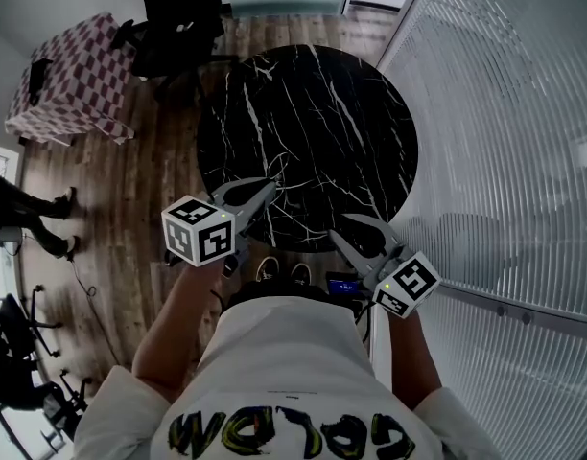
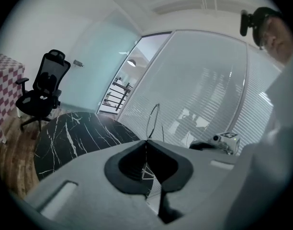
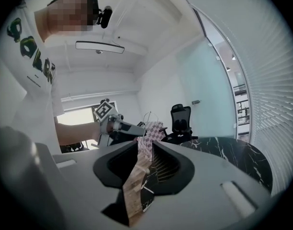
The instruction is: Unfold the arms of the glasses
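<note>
The glasses point(image 2: 154, 120) are a thin wire frame; one lens loop stands up just past my left gripper's point(image 2: 147, 141) tips, which are shut on the wire. In the head view that gripper point(image 1: 270, 190) hovers over the near edge of the round black marble table point(image 1: 313, 113), with the wire point(image 1: 275, 169) faint above its tips. My right gripper point(image 1: 340, 228) is a little to the right and nearer me, apart from the glasses. In the right gripper view its jaws point(image 3: 145, 139) stand open with nothing between the pads, and the left gripper point(image 3: 121, 126) holds the wire loop point(image 3: 148, 116) beyond them.
A black office chair point(image 1: 174, 27) stands behind the table. A table with a red-checked cloth point(image 1: 68, 80) is at far left. A glass wall with blinds point(image 1: 504, 113) runs along the right. Another person's legs point(image 1: 35, 218) are at the left edge, on the wood floor.
</note>
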`<action>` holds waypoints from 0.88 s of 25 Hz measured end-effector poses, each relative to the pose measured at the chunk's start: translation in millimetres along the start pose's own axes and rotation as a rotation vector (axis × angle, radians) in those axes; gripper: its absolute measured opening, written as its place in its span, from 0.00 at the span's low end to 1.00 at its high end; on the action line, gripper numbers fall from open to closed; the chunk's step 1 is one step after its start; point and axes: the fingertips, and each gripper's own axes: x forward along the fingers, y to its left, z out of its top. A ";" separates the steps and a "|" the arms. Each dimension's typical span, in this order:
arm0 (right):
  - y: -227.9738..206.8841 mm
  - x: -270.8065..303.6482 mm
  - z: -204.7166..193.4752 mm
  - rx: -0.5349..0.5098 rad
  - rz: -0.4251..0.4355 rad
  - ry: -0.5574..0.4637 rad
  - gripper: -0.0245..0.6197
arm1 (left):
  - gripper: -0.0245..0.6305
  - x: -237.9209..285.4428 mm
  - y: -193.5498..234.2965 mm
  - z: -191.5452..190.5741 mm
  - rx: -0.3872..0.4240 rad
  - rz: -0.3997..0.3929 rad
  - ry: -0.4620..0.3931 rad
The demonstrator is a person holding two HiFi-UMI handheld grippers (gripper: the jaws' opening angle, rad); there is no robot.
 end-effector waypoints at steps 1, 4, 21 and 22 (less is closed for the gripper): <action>-1.6 -0.6 3.5 0.005 -0.003 -0.010 0.21 | 0.05 0.8 -1.1 -3.0 0.015 0.002 0.012; -5.2 -4.1 20.7 0.019 -0.007 -0.054 0.24 | 0.05 3.0 -5.1 -10.1 0.054 0.006 0.041; 14.9 58.1 -26.3 -0.145 0.154 0.251 0.21 | 0.05 16.4 -38.2 -17.2 0.104 -0.065 0.082; 14.7 59.2 -29.4 -0.151 0.155 0.262 0.20 | 0.05 16.7 -37.8 -17.3 0.108 -0.061 0.082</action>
